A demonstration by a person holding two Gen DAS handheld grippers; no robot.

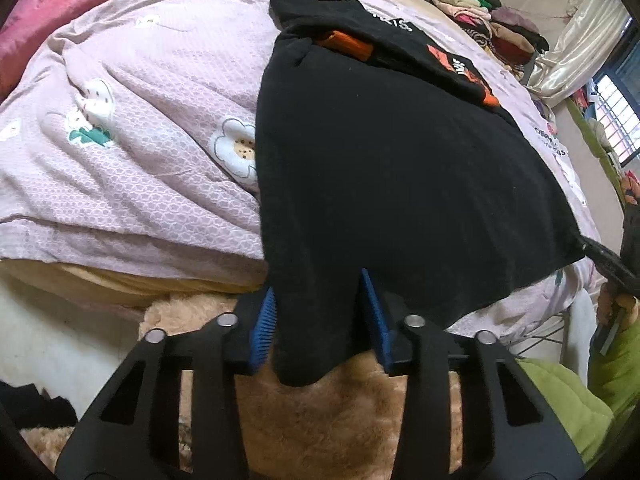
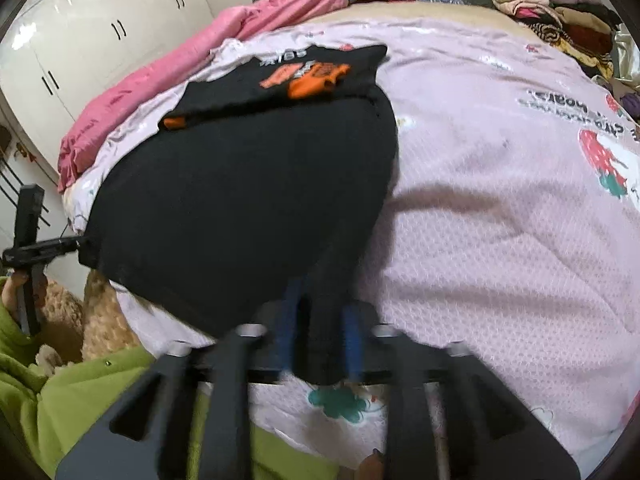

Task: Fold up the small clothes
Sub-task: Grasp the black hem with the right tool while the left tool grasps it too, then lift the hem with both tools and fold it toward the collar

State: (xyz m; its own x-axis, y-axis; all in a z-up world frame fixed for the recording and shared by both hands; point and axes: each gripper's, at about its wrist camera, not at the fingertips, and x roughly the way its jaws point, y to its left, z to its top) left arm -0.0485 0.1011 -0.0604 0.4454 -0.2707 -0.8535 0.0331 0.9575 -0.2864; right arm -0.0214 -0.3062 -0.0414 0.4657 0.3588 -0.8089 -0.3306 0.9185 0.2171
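A black garment (image 1: 384,152) with orange print lies on the lilac flowered quilt (image 1: 152,160); its near part is folded up over the printed part. My left gripper (image 1: 320,304) is shut on the garment's near left corner, cloth bunched between the blue pads (image 1: 264,320). In the right wrist view the same garment (image 2: 248,200) shows, and my right gripper (image 2: 320,320) is shut on its near right corner, blurred by motion. Each gripper also shows at the edge of the other's view, the left one (image 2: 76,245) and the right one (image 1: 588,246).
Stacks of folded clothes (image 1: 480,4) sit at the far side of the bed. A pink blanket (image 2: 192,52) lies along the left. White wardrobe doors (image 2: 80,32) stand behind. A tan plush throw (image 1: 320,400) and the person's green sleeve (image 2: 60,392) are close below.
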